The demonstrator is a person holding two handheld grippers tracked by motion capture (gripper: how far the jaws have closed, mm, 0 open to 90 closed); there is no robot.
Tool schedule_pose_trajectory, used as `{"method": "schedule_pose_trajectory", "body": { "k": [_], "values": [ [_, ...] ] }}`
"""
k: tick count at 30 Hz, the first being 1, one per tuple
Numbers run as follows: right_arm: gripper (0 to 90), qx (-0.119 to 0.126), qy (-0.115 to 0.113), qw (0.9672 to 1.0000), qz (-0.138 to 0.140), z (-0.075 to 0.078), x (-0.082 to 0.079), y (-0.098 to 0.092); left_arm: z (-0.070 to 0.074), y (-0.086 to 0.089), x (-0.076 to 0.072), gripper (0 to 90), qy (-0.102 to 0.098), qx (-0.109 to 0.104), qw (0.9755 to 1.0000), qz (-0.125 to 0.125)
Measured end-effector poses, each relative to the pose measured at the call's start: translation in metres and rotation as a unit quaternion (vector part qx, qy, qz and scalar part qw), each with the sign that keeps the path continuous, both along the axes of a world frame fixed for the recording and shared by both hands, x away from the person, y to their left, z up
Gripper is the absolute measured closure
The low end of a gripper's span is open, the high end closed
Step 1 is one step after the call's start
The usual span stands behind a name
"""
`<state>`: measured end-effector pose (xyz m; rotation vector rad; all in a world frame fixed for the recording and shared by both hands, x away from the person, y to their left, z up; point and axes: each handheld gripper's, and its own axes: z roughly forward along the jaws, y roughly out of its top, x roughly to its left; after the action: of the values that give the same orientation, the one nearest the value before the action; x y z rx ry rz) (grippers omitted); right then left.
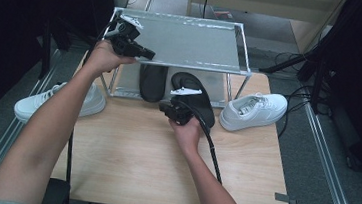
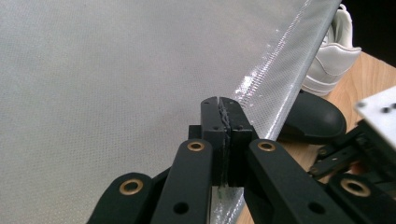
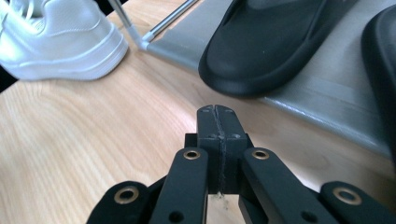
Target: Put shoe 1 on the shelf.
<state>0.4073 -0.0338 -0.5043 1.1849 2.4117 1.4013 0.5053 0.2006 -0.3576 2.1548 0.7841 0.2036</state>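
Observation:
A two-tier metal shoe rack [image 1: 189, 42] stands at the back of the wooden table [image 1: 133, 162]. Two black slippers lie on its lower shelf: one [image 1: 152, 81] [image 3: 275, 42] at the left, the other [image 1: 200, 104] [image 2: 313, 119] sticking out over the front edge. My left gripper [image 1: 149, 55] [image 2: 223, 105] hovers over the top shelf's front left corner, jaws shut and empty. My right gripper [image 1: 163, 108] [image 3: 217, 112] is low over the table just before the slippers, pointing left, also shut with nothing in it.
One white sneaker [image 1: 253, 110] [image 2: 331, 56] rests on the table to the right of the rack. Another white sneaker [image 1: 53, 101] [image 3: 60, 42] sits at the table's left edge. A black cable [image 1: 212, 145] trails from my right gripper across the table.

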Motion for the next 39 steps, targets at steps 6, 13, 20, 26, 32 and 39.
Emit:
{"method": "schedule_pose_trajectory", "body": {
  "k": [6,13,20,26,32,39],
  "values": [
    [90.0,0.021,0.006,0.9998,0.002,0.003,-0.016,-0.023,0.0,0.001,0.001,90.0,0.002,-0.003,1.0,-0.002],
    [90.0,-0.003,-0.012,0.9999,0.005,0.004,-0.031,-0.05,0.0,0.0,0.001,90.0,-0.003,0.003,1.0,-0.002],
    [90.0,-0.007,-0.012,0.9998,-0.011,0.006,-0.036,-0.075,0.0,0.0,0.001,90.0,0.0,0.001,1.0,-0.001],
    [90.0,-0.006,-0.016,0.9997,-0.02,0.008,-0.042,-0.093,0.0,-0.001,0.001,90.0,-0.001,0.004,1.0,-0.001],
    [90.0,-0.014,-0.025,0.9992,-0.03,0.01,-0.047,-0.107,0.0,-0.001,0.0,90.0,0.0,0.004,1.0,0.003],
    [90.0,-0.008,-0.024,0.999,-0.037,0.007,-0.055,-0.124,0.0,0.0,0.001,90.0,0.003,0.0,1.0,0.003]
  ]
}}
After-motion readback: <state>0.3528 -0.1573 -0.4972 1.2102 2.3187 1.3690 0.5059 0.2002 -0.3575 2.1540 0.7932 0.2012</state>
